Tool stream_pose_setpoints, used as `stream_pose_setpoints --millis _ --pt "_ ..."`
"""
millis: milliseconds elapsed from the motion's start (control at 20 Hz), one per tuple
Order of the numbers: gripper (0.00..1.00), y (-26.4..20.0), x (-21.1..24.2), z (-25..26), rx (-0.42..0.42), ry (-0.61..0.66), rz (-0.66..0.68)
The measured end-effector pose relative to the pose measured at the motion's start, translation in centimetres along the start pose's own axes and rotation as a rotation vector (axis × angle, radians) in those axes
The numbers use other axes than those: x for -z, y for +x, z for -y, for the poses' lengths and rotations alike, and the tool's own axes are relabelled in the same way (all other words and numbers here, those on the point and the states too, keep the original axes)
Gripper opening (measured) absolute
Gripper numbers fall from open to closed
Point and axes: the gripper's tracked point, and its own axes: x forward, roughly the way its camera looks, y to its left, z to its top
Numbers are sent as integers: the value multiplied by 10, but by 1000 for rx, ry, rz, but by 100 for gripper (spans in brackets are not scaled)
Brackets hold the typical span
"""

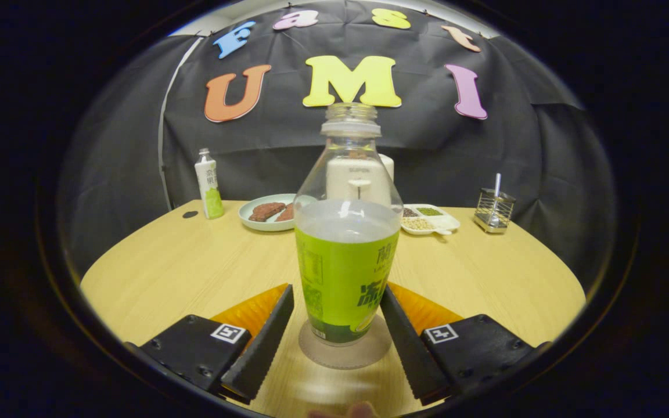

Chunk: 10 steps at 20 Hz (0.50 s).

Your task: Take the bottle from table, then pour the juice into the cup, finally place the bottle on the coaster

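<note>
Between the two fingers of the gripper [337, 331], an uncapped bottle [346, 244] is being seen standing upright on a round coaster [346, 351], with the fingers spread to either side of its green-labelled lower body. Narrow gaps are being shown between each finger and the label, so the bottle is not being pinched. Pale juice is being held in the bottle up to about the top of the label, and the clear shoulder and open neck are being left above it. Beneath the coaster, the light wooden table [474, 278] is being spread outward. Beyond the bottle, a white appliance [358, 177] is being viewed through the clear plastic. Just left of it, a pale plate [253, 222] with brown pieces of food is being displayed, and farther left a second, smaller capped bottle [209, 184] is being stood near the table's far edge. To the right, a divided white tray [434, 220] of grains and a wire holder [493, 210] are being shown.
</note>
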Motion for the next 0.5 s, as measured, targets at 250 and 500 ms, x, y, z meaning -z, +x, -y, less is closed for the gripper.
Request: stream_pose_setpoints --millis 250,500 --pt "97 -9 -2 1 9 14 0" --pt "98 -40 -3 6 13 84 34"
